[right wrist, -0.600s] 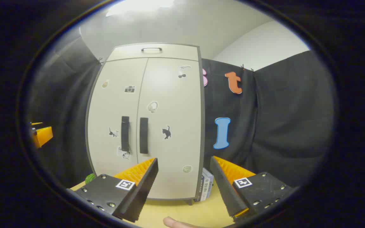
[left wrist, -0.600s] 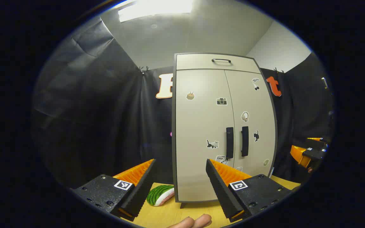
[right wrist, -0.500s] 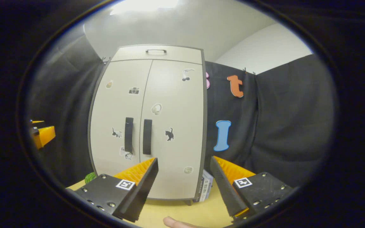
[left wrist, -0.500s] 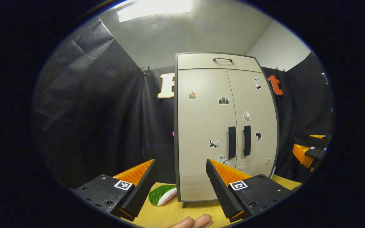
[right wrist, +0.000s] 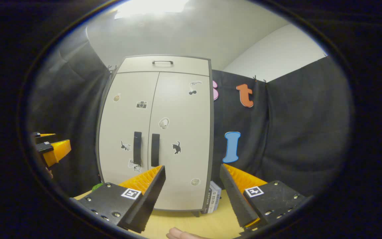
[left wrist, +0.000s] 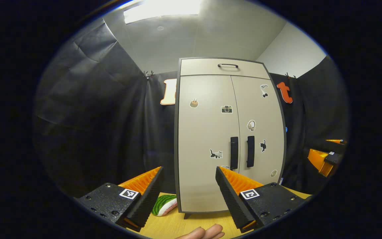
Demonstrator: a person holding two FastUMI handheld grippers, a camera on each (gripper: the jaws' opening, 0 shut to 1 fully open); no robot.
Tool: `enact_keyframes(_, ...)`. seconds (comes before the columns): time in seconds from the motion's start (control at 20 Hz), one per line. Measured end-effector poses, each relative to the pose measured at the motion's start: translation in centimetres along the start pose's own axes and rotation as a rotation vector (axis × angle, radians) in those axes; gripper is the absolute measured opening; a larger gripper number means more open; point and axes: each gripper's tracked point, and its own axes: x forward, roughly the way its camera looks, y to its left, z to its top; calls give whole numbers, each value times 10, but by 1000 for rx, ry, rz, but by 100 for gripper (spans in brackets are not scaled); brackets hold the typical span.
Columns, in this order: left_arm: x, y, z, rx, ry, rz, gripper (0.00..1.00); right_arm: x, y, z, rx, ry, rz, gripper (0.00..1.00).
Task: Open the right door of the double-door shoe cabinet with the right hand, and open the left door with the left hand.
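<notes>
Smooth beige shoe cabinet [left wrist: 211,139], doors closed, both ridged orange grippers [left wrist: 188,172] [right wrist: 192,171] agape, empty

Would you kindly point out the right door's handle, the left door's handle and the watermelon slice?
right door handle [right wrist: 155,150], right gripper view, middle of bar
left door handle [left wrist: 233,152], left gripper view, middle of bar
watermelon slice [left wrist: 162,203], left gripper view, green rind

Both cameras sit low over the counter [left wrist: 177,225], facing the cabinet [left wrist: 207,159] front from near, tilted slightly up. The left gripper view looks from the cabinet's left, the right gripper view from its right. Both share the cabinet [right wrist: 177,109] doors and handles.
</notes>
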Motion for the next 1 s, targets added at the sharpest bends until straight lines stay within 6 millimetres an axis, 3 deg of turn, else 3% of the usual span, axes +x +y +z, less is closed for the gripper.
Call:
enact_keyframes(0.2, 4, -8, -3, -15, 4, -8, 96, 8, -7, -7, 22, 14, 3, 98)
enact_keyframes(0.35, 6, -12, -4, -24, 2, -10, 92, 12, -3, -10, 18, 21, 21, 98)
enact_keyframes(0.6, 14, -20, -13, -28, 28, -28, 96, 23, 10, -14, 12, 30, 44, 98)
enact_keyframes(0.65, 14, -20, -15, -27, 34, -28, 92, 27, 14, -15, 13, 38, 54, 98)
enact_keyframes(0.85, 13, -17, -20, -37, 49, -29, 96, 64, 28, -15, -12, 59, 91, 98)
enact_keyframes(0.9, 11, -15, -21, -37, 51, -30, 96, 73, 31, -12, -4, 52, 94, 94)
enact_keyframes(1.0, 9, -12, -22, -34, 50, -27, 96, 94, 40, -11, 25, 50, 102, 98)
